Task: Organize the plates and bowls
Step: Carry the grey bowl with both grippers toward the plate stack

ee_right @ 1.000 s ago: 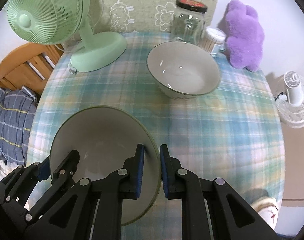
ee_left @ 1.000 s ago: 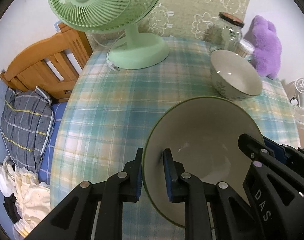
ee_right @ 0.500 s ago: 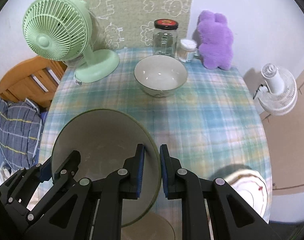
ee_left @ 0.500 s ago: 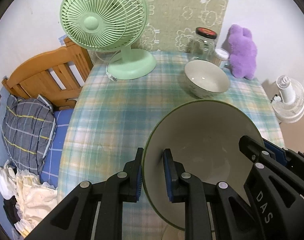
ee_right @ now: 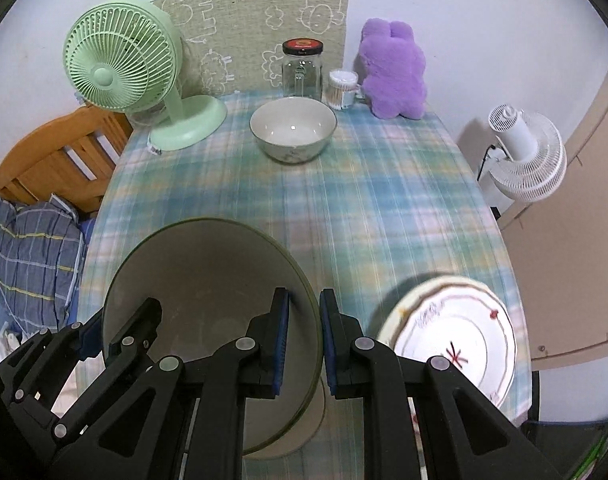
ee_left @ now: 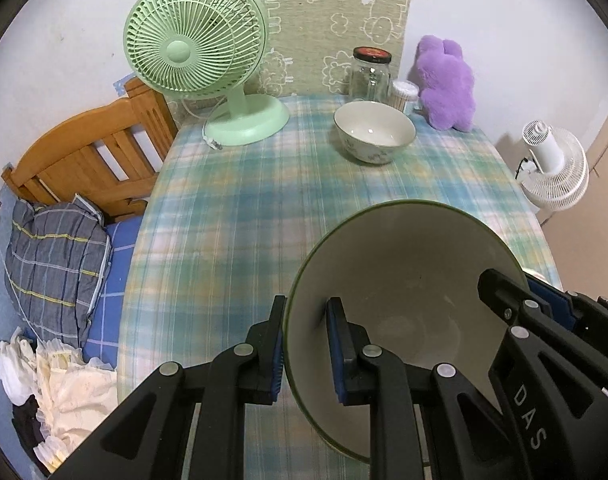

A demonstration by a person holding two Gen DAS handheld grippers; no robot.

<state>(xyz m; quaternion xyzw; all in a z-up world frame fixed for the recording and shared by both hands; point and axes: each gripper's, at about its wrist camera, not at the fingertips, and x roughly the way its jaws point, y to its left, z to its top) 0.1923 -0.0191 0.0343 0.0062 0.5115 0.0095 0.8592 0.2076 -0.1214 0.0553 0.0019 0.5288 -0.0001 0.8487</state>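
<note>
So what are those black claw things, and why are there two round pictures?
The claws are grippers, like big tongs. No robot here: a person holds one in each hand. Each gripper carries a small wide-eyed camera that looks along its fingers, which makes the pictures round and bent.

One picture comes from the left gripper, the other from the right gripper. Both are shut on the rim of the same big bowl, one on each side, and carry it above the table.

On the checked cloth you see a smaller bowl, a green fan, a glass jar, a tub of cotton swabs, a purple plush toy and, near the front edge, a patterned plate. A white fan stands beside the table.
</note>
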